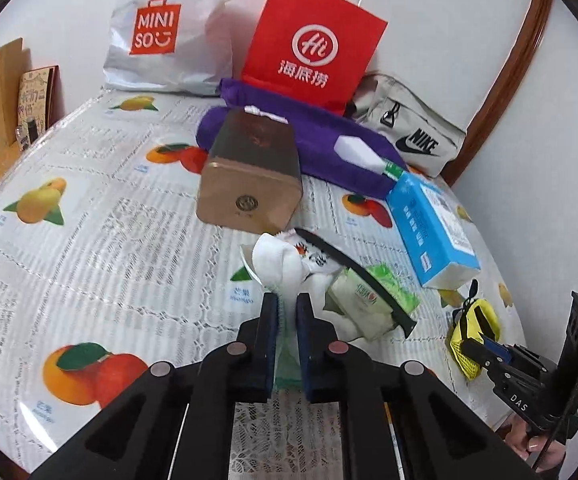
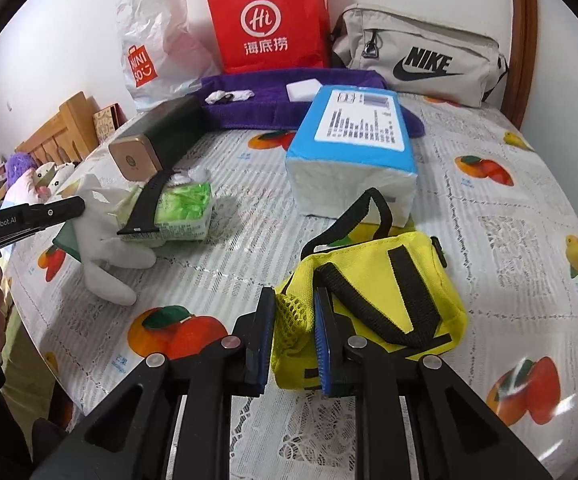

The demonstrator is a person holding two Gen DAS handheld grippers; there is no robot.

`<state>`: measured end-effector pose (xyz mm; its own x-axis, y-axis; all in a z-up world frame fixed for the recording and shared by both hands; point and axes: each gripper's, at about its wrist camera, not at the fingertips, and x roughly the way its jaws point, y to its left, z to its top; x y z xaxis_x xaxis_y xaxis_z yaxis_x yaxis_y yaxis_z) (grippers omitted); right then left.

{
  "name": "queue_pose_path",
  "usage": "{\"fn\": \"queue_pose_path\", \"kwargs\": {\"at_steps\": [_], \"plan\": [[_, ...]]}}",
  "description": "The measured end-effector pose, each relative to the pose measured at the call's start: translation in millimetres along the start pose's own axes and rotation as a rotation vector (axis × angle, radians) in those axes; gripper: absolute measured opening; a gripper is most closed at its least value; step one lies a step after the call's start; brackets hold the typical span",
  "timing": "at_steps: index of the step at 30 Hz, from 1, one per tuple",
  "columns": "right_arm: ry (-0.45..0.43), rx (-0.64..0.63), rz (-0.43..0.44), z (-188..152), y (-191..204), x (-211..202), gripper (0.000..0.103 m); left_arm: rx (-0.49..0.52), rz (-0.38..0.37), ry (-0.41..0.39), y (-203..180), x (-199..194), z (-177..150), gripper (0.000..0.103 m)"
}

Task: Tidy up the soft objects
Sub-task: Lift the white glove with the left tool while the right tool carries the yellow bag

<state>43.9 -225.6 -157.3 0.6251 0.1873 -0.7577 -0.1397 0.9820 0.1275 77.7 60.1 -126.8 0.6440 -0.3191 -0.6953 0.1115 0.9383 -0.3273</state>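
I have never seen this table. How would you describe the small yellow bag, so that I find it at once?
Start at the red paper bag standing against the wall, then come forward past the blue-and-white tissue pack toward the near edge of the fruit-print tablecloth. There lies the yellow bag, with the right gripper shut on its mesh corner. Nothing else here is bright yellow with black straps.

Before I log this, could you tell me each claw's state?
Left claw: closed on the white sock.
Right claw: closed on the yellow bag.
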Motion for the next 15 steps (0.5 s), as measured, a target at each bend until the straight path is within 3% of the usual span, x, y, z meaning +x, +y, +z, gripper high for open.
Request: {"fn": "queue_pose_path", "kwargs": {"at_steps": [15], "plan": [[-0.057, 0.003, 0.011, 23.4, -1.8, -35.1, 0.017, -0.048, 0.030, -0.078, 8.6, -32.0, 25.8, 0.010]]}}
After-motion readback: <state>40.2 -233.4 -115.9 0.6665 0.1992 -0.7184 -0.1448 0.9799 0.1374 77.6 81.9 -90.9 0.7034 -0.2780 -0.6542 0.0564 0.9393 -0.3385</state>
